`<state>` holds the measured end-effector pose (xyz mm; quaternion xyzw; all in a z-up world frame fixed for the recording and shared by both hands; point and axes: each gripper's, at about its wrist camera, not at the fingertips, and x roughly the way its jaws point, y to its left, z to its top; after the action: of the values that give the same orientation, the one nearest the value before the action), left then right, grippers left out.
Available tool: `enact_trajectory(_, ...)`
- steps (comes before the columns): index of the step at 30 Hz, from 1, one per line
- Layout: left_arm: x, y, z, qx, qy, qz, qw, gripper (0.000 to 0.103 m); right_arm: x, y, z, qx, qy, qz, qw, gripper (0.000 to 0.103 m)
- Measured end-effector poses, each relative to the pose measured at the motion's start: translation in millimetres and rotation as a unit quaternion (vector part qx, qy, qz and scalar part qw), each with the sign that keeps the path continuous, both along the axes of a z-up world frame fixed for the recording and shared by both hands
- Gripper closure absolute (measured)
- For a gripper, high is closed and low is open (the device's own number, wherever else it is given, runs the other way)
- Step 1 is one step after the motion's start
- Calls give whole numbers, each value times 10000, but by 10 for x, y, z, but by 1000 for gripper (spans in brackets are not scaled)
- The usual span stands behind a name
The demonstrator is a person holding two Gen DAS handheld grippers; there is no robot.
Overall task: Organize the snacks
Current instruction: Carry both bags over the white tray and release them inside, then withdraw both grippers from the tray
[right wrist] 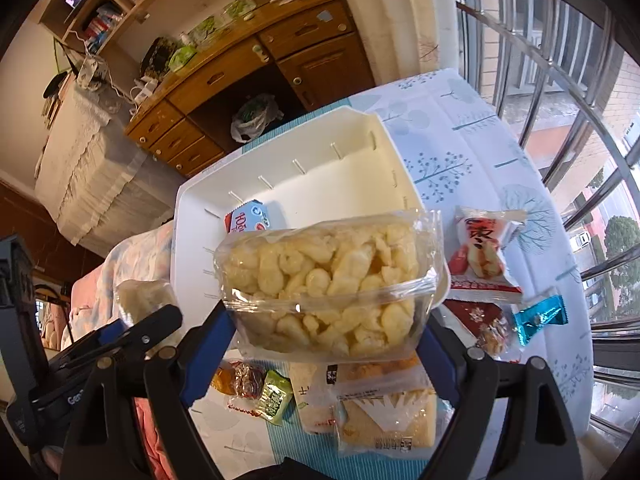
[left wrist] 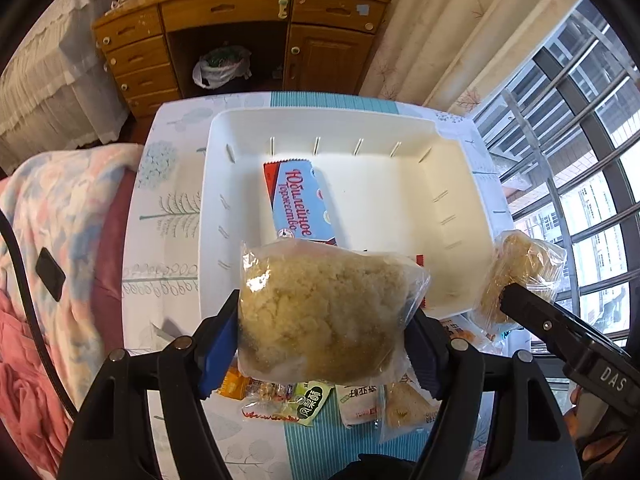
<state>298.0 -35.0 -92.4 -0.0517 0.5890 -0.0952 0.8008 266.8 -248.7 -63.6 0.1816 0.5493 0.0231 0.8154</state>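
Observation:
My left gripper [left wrist: 320, 328] is shut on a clear bag of crumbly yellow cake [left wrist: 324, 312], held above the near edge of the white bin [left wrist: 460, 200]. A blue biscuit pack [left wrist: 298, 204] lies inside the bin. My right gripper [right wrist: 326, 340] is shut on a clear pack of puffed rice snack [right wrist: 328, 280], held over the bin's near right corner [right wrist: 400, 184]. The right gripper and its pack [left wrist: 516, 276] also show at the right of the left wrist view. The left gripper [right wrist: 132, 328] shows at the lower left of the right wrist view.
Loose snack packets lie on the tablecloth below both grippers [left wrist: 308, 400], and a red-white packet [right wrist: 484, 256] and a teal one [right wrist: 540, 318] lie right of the bin. A wooden desk [left wrist: 240, 20] stands behind, a bed [left wrist: 52, 240] to the left, and a barred window [left wrist: 580, 140] to the right.

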Motion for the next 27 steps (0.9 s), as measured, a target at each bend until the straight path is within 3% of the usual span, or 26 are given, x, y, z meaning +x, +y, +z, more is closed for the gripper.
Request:
enact_trajectory(2,5,15,-34,-19,46,51,10000,28,19,18,-26,17,48,37,10000,16)
enact_trajectory(6,-3,45,-46,-117,138,113,9998,12,54,41,-40,46,90,184,9998,14)
enact_trajectory(12,-86,65,87,-206,113,178,9996,11,15,34,13,-13,25,150,9999,3)
enact_trajectory(27,-843,115,593,-486,-364,447,9972,11,-614,-20,371,-99,-436,355,9984,3)
